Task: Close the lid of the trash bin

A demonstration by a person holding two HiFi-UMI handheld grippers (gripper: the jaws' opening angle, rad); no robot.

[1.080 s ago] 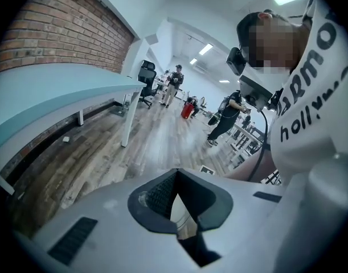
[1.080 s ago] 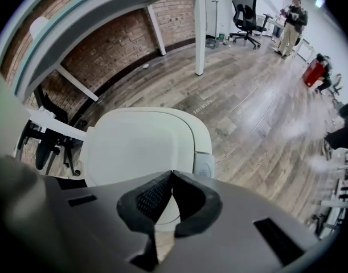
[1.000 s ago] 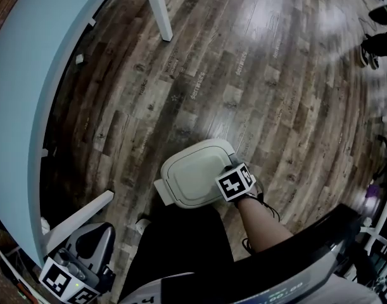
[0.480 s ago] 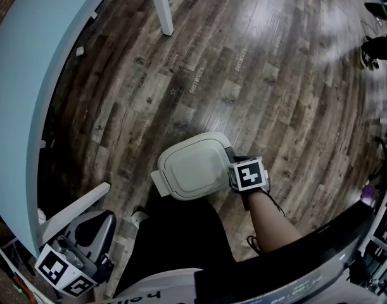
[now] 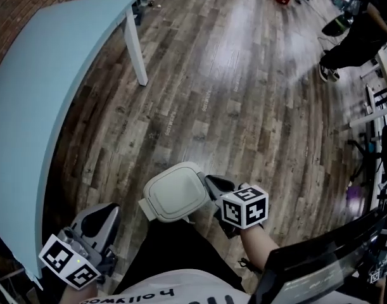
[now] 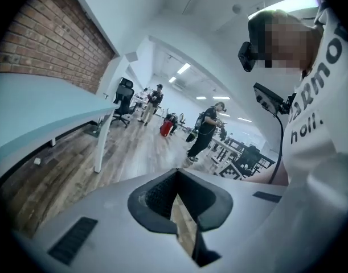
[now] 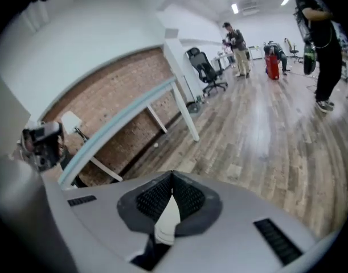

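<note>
Wood plank floor (image 5: 244, 106) running through big open office, brick wall (image 7: 122, 90) along one side. One pale blue table (image 5: 41, 106) standing on white legs. One trash bin (image 5: 147, 209) sitting on floor by person's feet, lid (image 5: 177, 192) lying flat down. Two grippers: right gripper (image 7: 172, 176) hanging just beside bin, left gripper (image 6: 176, 174) hovering near table edge. Both pressing jaws together, gripping nothing. Three people (image 6: 207, 127) standing far off.

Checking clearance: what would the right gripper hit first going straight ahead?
Likely the trash bin lid, just ahead of the right gripper; height is unclear, so it might skim over it.
</note>
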